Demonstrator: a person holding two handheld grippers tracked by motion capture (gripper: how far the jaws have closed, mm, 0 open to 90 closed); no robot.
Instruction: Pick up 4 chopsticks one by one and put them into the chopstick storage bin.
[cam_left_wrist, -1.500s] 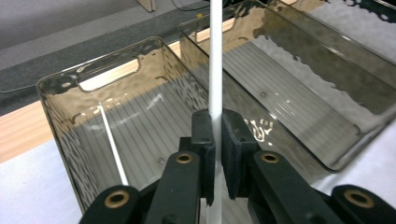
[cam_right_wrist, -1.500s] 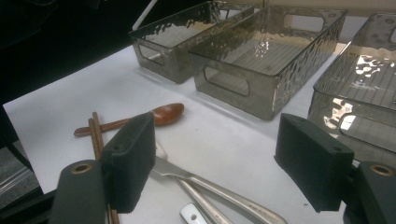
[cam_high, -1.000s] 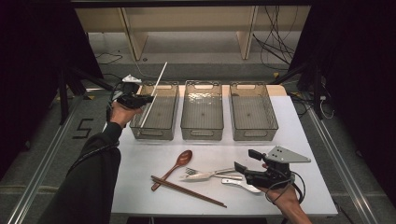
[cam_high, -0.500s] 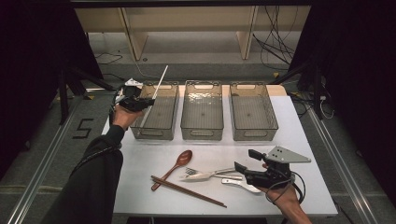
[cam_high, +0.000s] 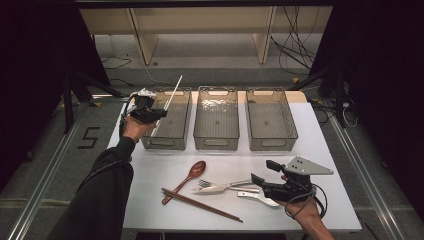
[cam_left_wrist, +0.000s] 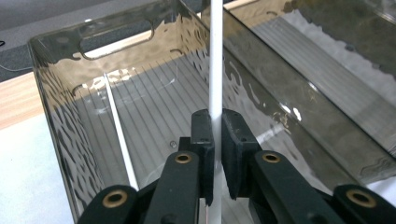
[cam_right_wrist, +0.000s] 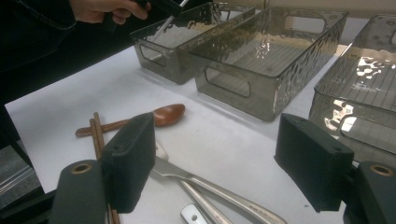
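My left gripper is shut on a white chopstick that slants up over the left clear bin. In the left gripper view the pads clamp the white chopstick above the bin. A second white chopstick lies on the bin floor. My right gripper stands open at the front right, next to the cutlery, with nothing between its fingers. In the right gripper view its jaws are wide apart over a metal utensil.
Two more clear bins, middle and right, stand in the row. On the white table lie a wooden spoon, brown chopsticks, a metal fork and spoon and a white spoon.
My left gripper has shifted slightly nearer and lower over the left bin with the white chopstick still in it. The right gripper has not moved.
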